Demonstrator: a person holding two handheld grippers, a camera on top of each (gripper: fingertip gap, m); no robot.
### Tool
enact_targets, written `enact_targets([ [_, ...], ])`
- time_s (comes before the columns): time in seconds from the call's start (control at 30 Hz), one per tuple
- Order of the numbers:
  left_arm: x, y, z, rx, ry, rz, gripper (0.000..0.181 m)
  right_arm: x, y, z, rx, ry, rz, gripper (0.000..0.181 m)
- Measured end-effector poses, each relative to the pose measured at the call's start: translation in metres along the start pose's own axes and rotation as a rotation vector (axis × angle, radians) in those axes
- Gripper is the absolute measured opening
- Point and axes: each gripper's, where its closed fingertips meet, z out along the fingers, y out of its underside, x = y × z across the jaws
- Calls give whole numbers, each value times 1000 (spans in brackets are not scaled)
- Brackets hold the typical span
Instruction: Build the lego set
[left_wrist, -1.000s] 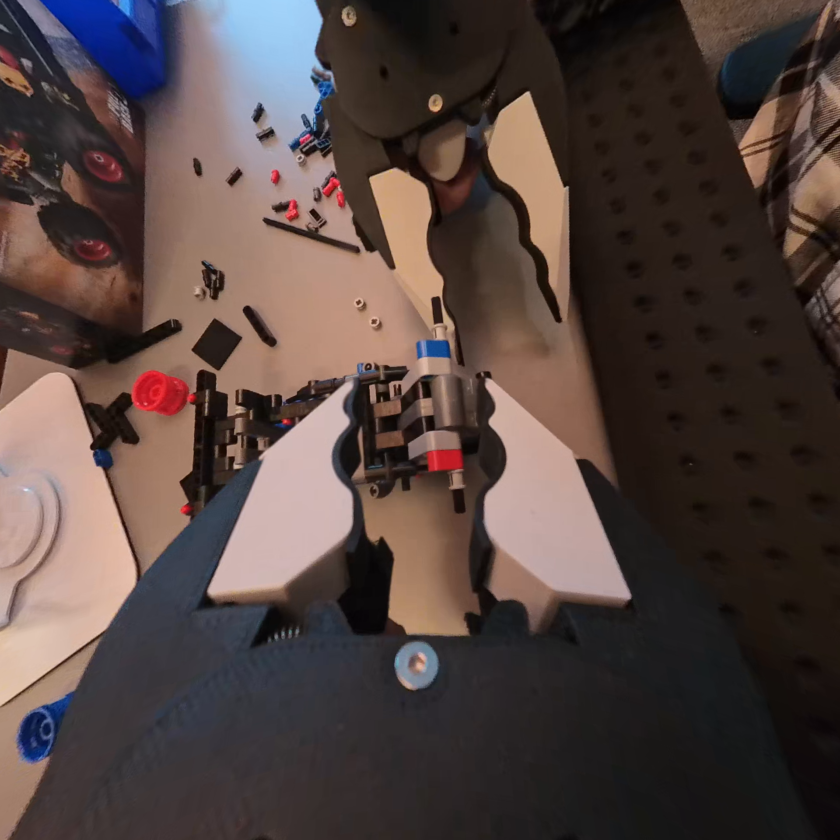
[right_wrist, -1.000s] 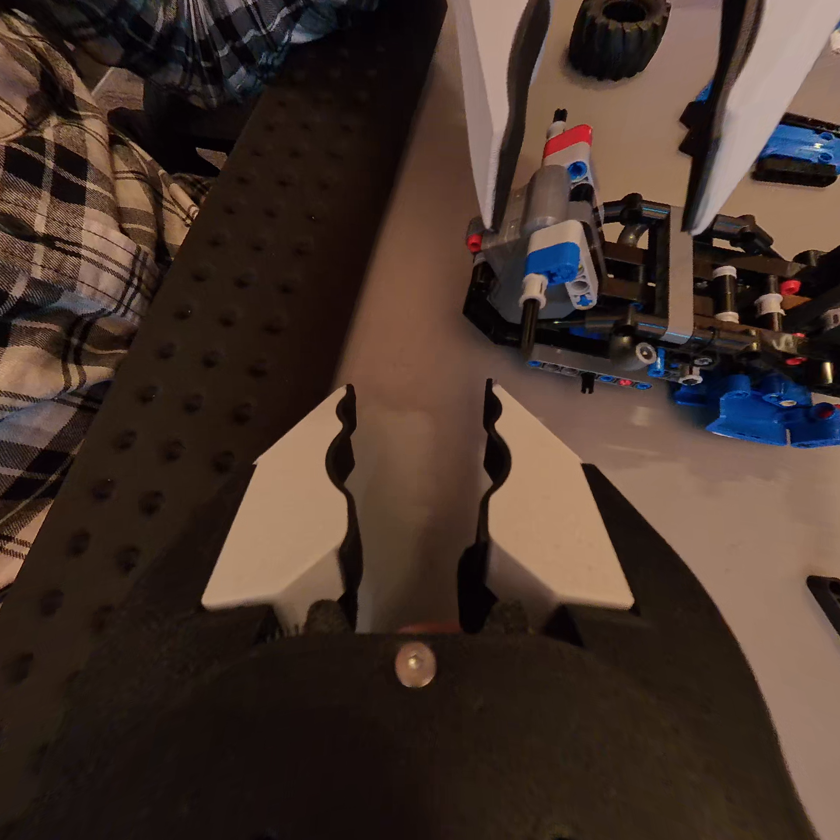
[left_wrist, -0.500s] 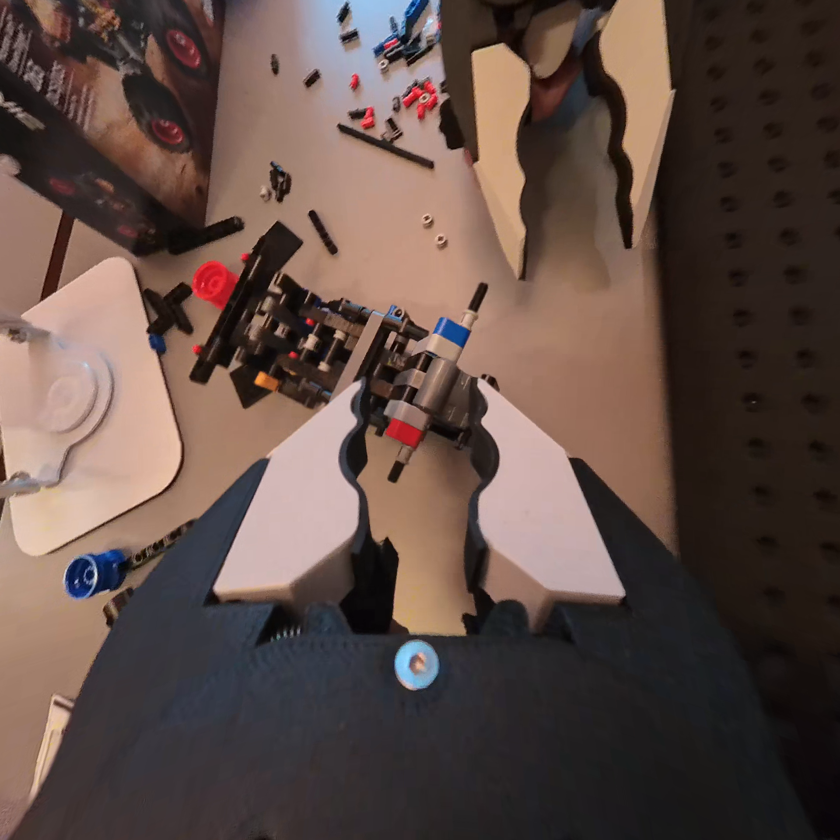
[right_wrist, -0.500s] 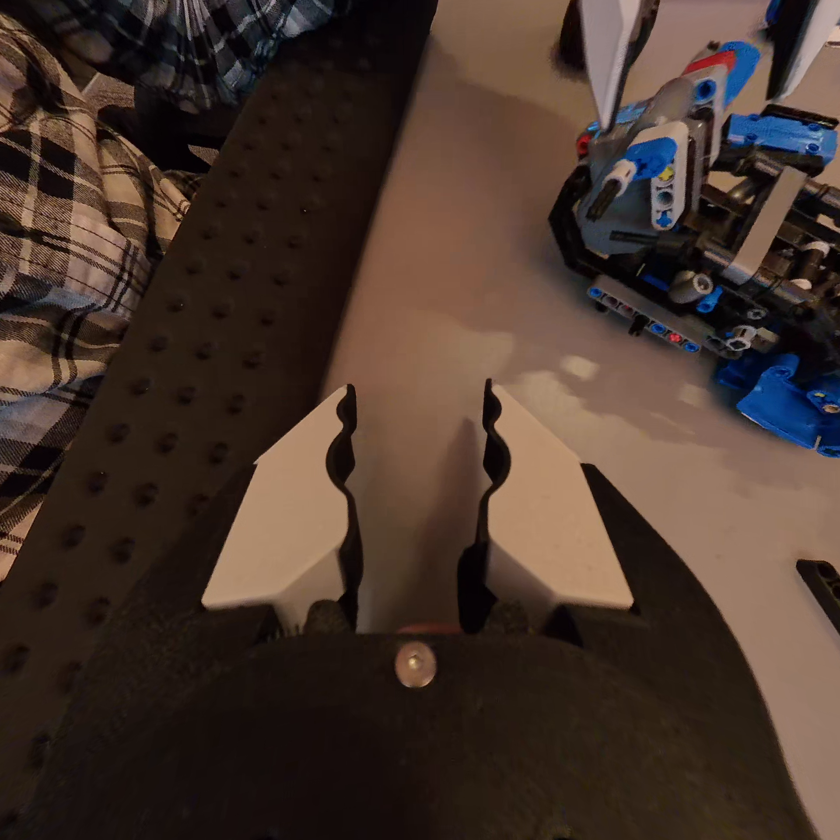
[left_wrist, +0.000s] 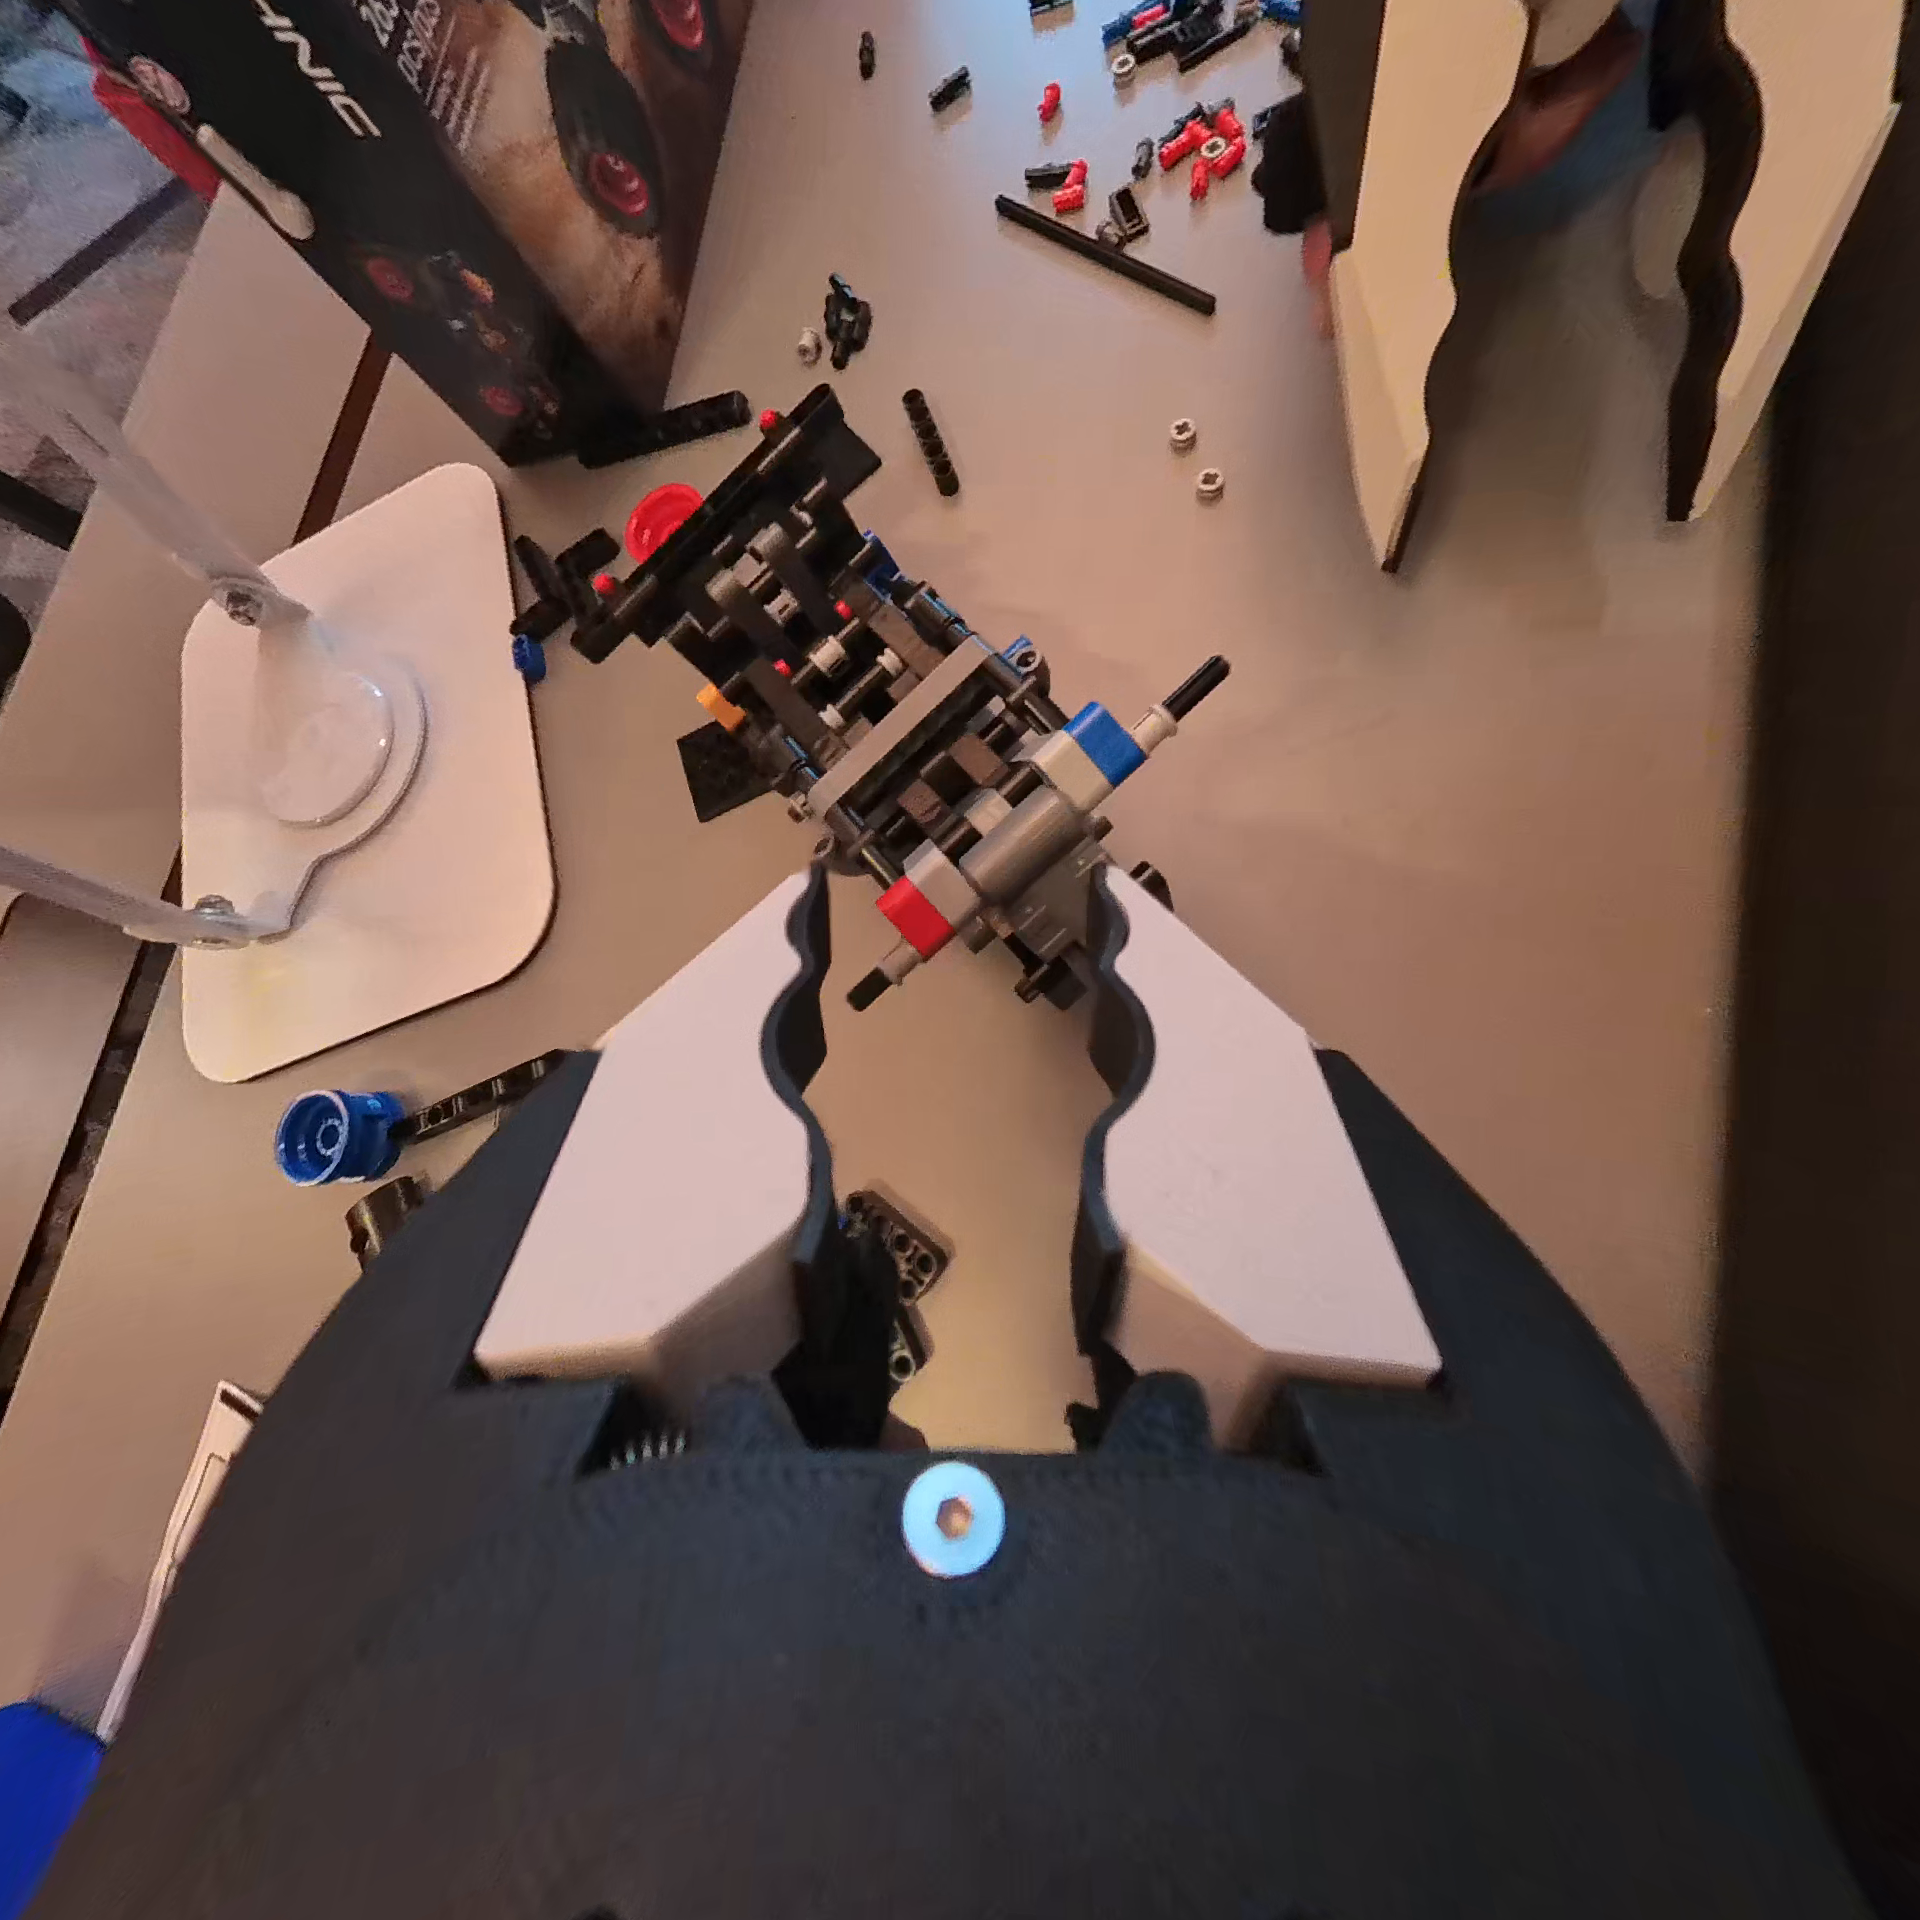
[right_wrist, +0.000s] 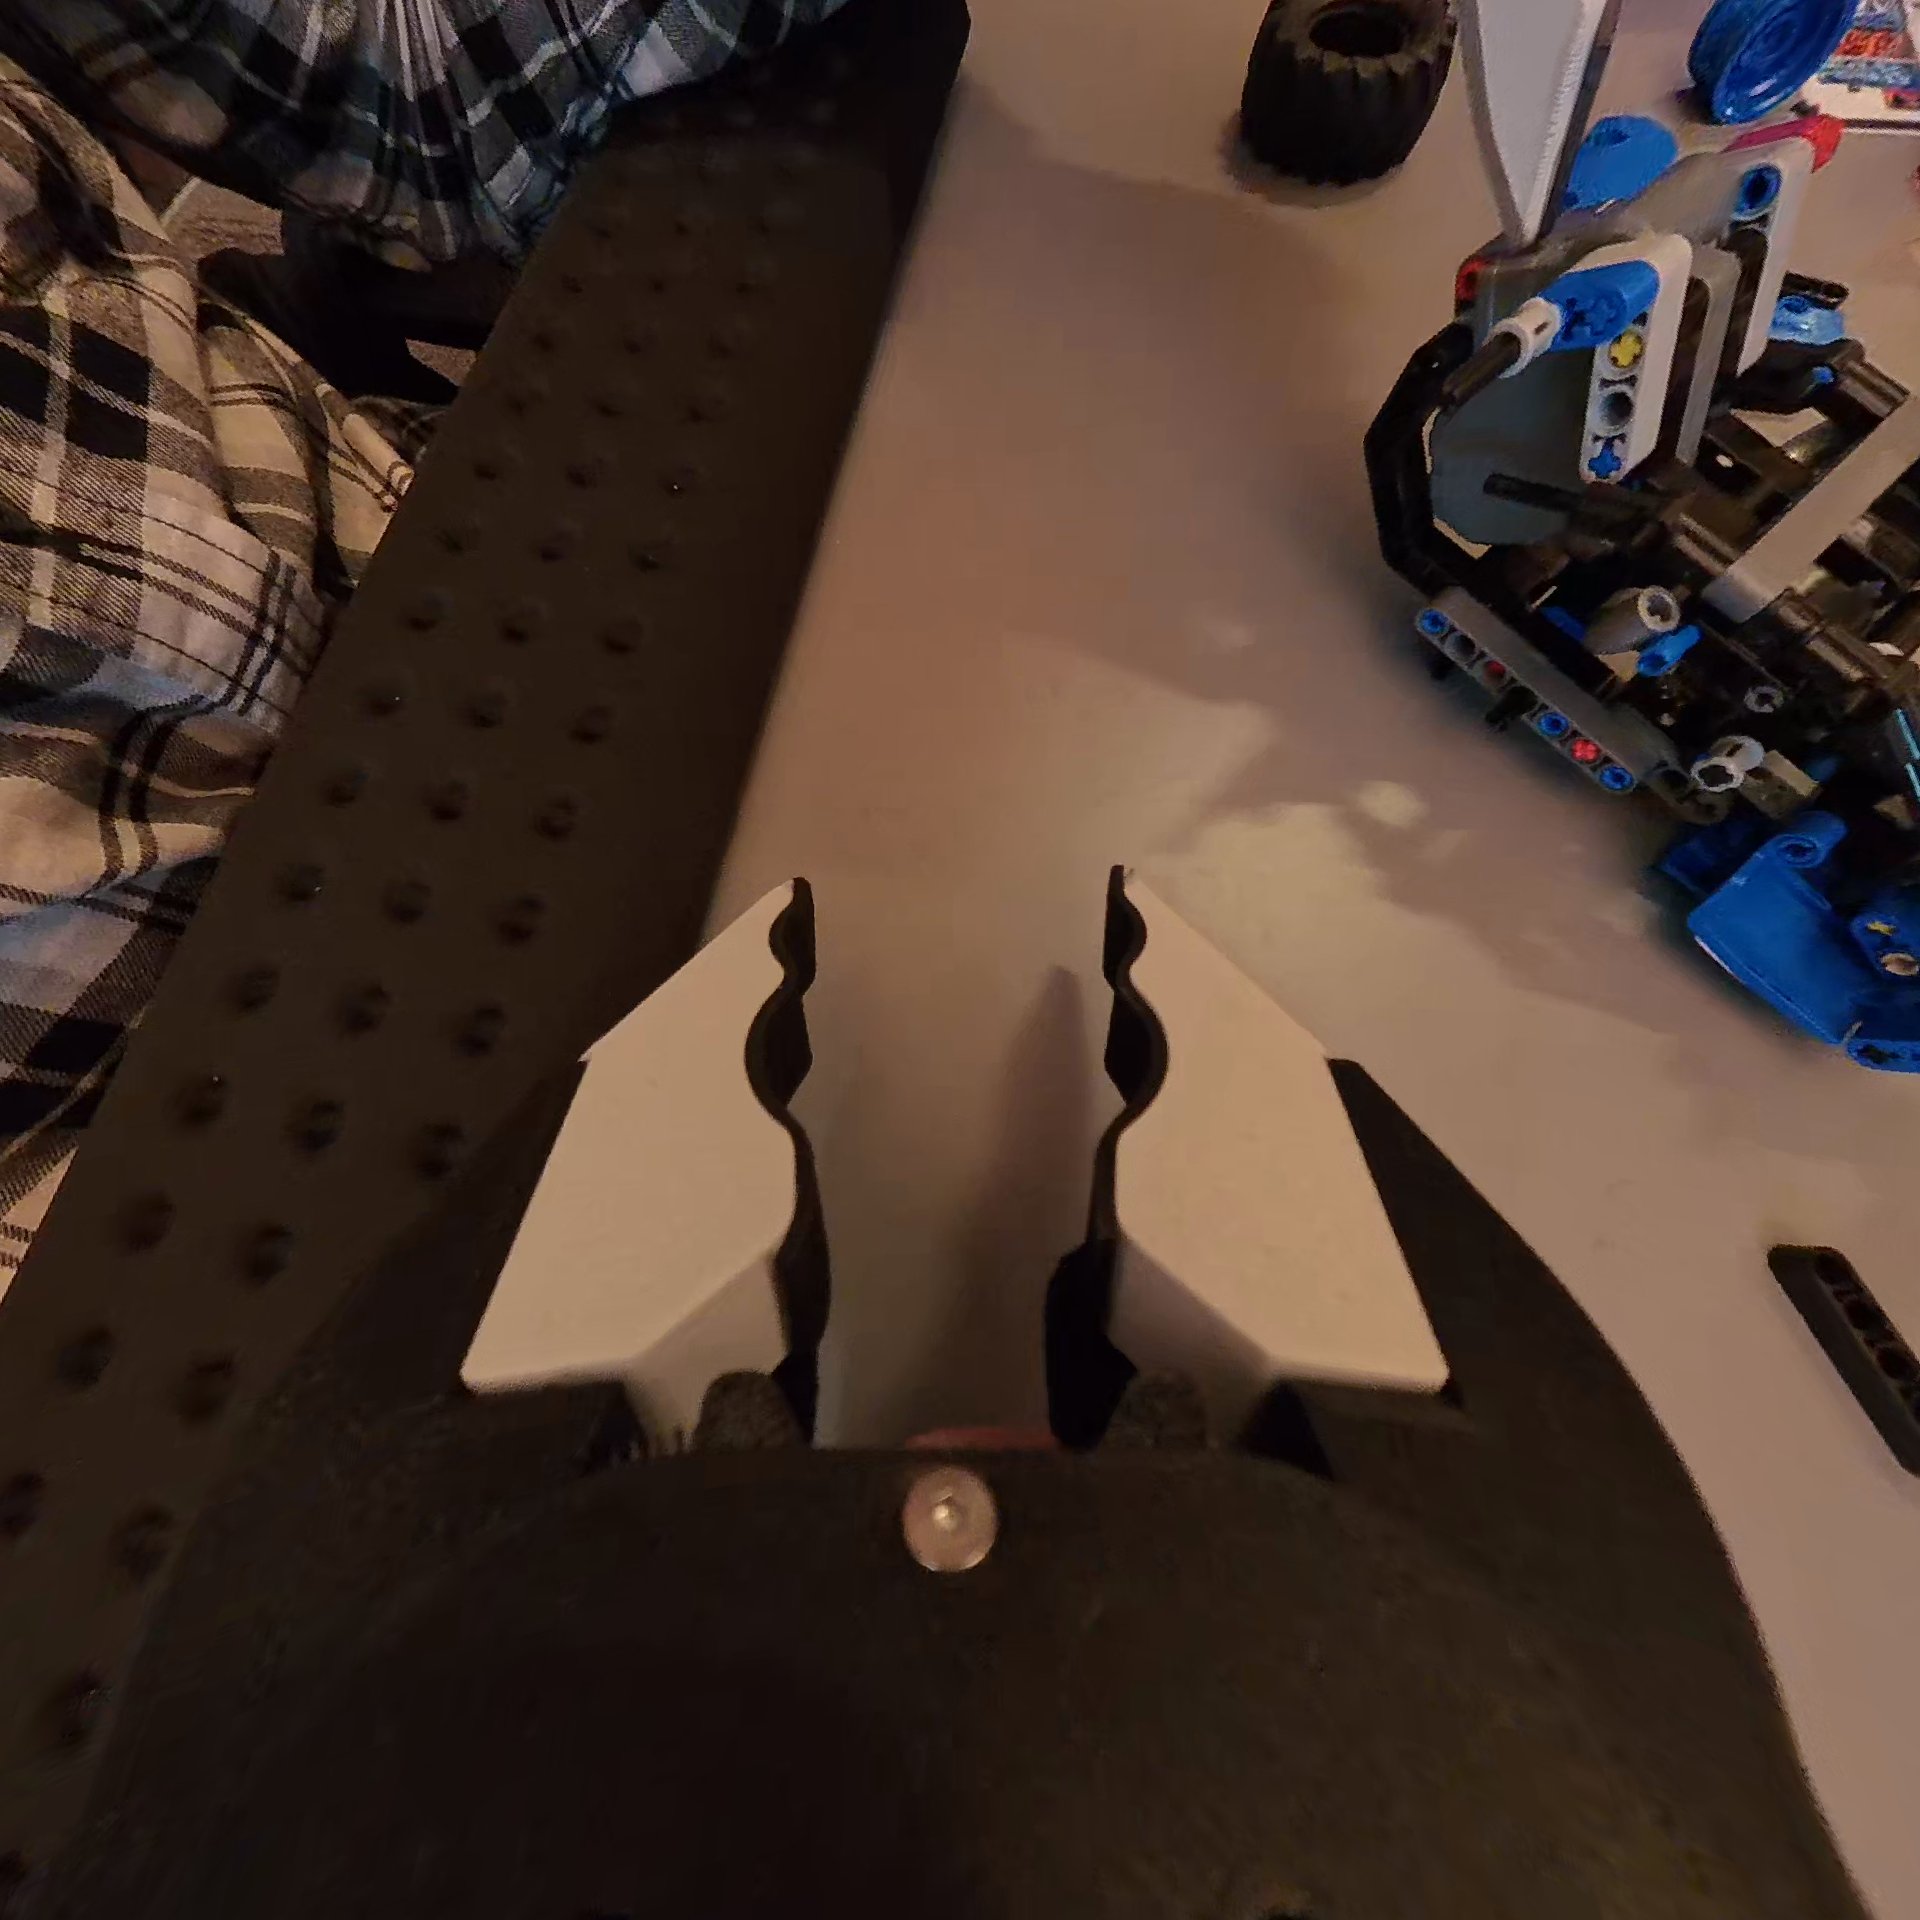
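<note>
Currently left gripper jaws parted around lego chassis end, grip uncertain, right gripper open, empty

Printed lettering — on dark set box; wording not reproduced. No other writing legible.

Black, grey and blue lego chassis with red pins; beige bench; black-and-white plaid cloth; black studded mat.
</note>
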Motion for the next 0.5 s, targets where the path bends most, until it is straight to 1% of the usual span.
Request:
enact_targets([
  [0.13,1,1,-1,1,4,-3,55,3,0,-2,4,12,1,54],
  [0.23,6,-6,1,32,21,11,62,7,-1,-4,8,26,5,54],
  [0.3,10,-6,5,20,32,28,62,9,-1,-5,15,31,13,54],
  [0.4,13,2,14,-35,44,45,56,14,0,-6,9,50,19,54],
  [0.5,12,3,14,-35,46,31,56,17,-1,-8,18,64,27,54],
])
